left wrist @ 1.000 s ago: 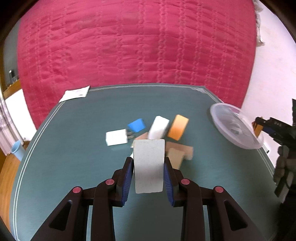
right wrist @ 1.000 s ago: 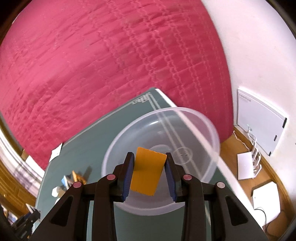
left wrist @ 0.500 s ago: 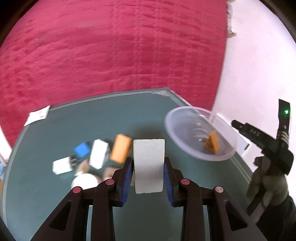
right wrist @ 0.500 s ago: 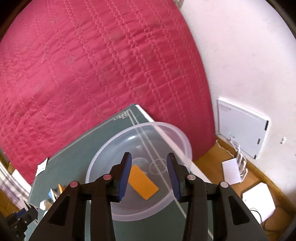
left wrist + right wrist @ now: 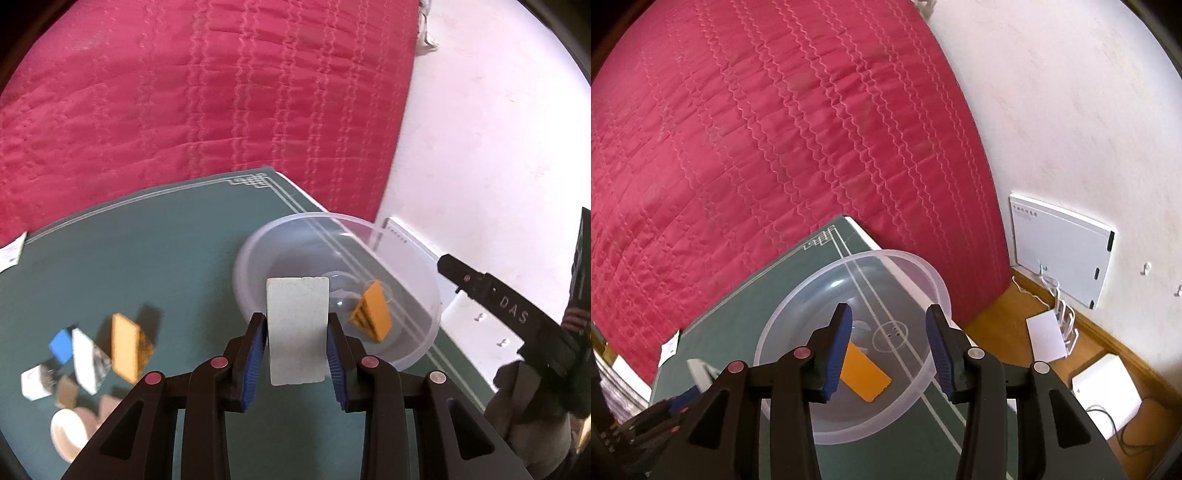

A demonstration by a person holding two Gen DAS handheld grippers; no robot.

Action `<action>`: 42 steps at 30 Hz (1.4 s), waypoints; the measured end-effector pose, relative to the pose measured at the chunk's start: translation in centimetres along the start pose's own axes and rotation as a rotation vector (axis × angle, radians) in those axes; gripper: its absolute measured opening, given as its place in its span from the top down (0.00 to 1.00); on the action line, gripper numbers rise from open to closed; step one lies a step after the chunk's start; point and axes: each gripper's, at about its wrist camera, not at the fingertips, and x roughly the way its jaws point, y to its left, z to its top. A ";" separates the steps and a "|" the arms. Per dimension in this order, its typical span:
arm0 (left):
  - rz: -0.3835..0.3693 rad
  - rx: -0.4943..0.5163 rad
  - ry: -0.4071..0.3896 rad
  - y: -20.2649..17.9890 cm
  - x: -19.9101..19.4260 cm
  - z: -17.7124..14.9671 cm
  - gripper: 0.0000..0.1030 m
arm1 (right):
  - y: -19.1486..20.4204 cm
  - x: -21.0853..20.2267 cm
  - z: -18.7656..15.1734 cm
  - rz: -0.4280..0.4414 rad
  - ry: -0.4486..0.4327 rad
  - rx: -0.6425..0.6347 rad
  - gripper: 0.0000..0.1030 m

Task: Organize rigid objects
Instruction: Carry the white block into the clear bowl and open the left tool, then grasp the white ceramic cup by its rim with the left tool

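My left gripper (image 5: pixel 296 332) is shut on a white rectangular block (image 5: pixel 297 328) and holds it above the near rim of the clear plastic bowl (image 5: pixel 258 243). An orange block (image 5: pixel 371 314) lies inside the bowl; it also shows in the right wrist view (image 5: pixel 864 374). My right gripper (image 5: pixel 890 339) is open and empty above the bowl (image 5: pixel 923 269). Its black body (image 5: pixel 517 321) shows at the right of the left wrist view.
Several loose blocks lie on the green table (image 5: pixel 147 258) at the left: an orange one (image 5: pixel 127 347), a white one (image 5: pixel 85 360), a blue one (image 5: pixel 61 345) and a round white piece (image 5: pixel 68 434). A red quilt hangs behind. The table edge runs just right of the bowl.
My right gripper opened and dropped the orange block into the bowl, then pulled back. My left gripper swung right with the white block, from over the pile to the bowl.
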 end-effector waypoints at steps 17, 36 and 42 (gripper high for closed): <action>0.016 -0.040 0.021 0.7 3.1 0.6 0.34 | -0.2 0.0 0.1 0.003 0.005 0.008 0.57; 0.246 0.004 -0.056 3.2 -0.6 -1.4 0.05 | 3.0 -0.3 -1.5 0.067 -0.014 -0.129 0.46; 0.288 -0.022 -0.059 5.1 -2.3 -2.4 0.01 | 3.6 -0.4 -2.2 0.078 -0.017 -0.164 0.45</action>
